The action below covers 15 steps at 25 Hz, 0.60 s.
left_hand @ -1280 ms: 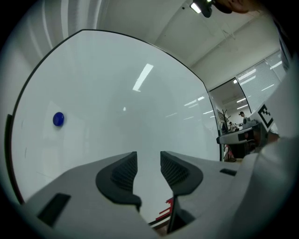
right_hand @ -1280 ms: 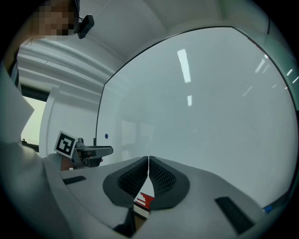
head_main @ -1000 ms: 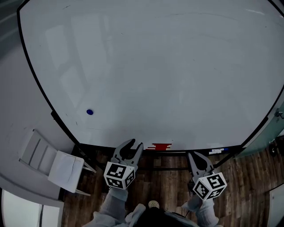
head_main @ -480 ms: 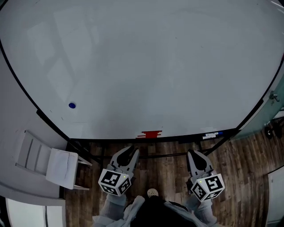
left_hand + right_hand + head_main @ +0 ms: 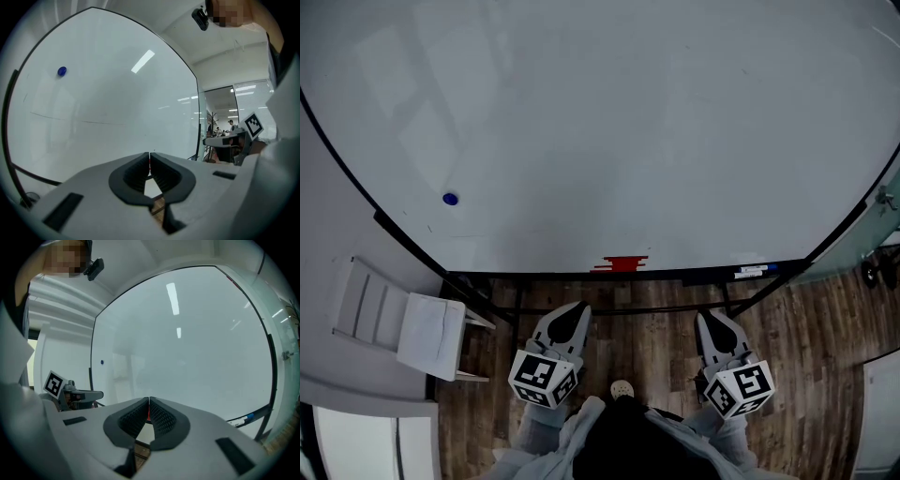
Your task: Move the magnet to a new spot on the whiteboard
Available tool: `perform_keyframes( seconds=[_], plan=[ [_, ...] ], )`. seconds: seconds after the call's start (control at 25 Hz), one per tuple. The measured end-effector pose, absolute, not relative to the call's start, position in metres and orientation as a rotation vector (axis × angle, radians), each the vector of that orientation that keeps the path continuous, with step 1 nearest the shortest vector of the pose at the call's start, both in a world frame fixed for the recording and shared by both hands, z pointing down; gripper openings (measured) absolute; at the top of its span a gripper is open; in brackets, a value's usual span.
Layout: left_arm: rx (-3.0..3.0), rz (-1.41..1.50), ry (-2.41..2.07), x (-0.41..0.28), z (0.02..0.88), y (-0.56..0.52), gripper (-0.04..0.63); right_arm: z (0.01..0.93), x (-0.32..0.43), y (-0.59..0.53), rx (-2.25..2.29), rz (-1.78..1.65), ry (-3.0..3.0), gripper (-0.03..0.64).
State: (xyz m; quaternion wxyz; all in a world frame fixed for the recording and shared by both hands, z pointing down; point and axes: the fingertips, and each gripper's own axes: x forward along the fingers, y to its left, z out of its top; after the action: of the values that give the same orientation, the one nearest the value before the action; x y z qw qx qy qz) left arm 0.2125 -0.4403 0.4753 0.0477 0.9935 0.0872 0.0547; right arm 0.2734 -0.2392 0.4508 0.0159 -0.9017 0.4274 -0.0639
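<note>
The left gripper [image 5: 571, 317], grey plastic with ribbed black pads, has its jaws pressed together with nothing between them. The left gripper view [image 5: 149, 161] shows only floor behind the closed tips. The right gripper [image 5: 712, 325] is the same: its pads meet along one line in the right gripper view [image 5: 148, 408] and grip nothing. Both are held low, below the bottom edge of the large white glossy whiteboard [image 5: 628, 122] and well apart from it, over the brown wooden plank floor [image 5: 656, 328].

The small round blue magnet [image 5: 450, 199] sticks to the whiteboard in its lower left corner, close to the black left frame. It also shows in the left gripper view [image 5: 62, 71] and, tiny, in the right gripper view [image 5: 102, 363]. A red rectangular block [image 5: 623, 263] lies on the whiteboard's bottom ledge near the middle.

As for progress, the magnet is on the board and neither gripper touches it. This fits a magnet waiting in its old place to be fetched, or one already set down in its new place with the grippers drawn back. The scene does not settle which.
</note>
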Motion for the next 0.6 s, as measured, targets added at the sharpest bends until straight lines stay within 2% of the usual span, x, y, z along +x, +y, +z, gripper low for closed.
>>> perform_keyframes(
  seconds=[0.6],
  plan=[
    [3.014,0.14,0.228,0.206,0.472,-0.454,0.009,0.449,0.275,-0.26,-2.789,-0.202,1.359,0.028]
  ],
)
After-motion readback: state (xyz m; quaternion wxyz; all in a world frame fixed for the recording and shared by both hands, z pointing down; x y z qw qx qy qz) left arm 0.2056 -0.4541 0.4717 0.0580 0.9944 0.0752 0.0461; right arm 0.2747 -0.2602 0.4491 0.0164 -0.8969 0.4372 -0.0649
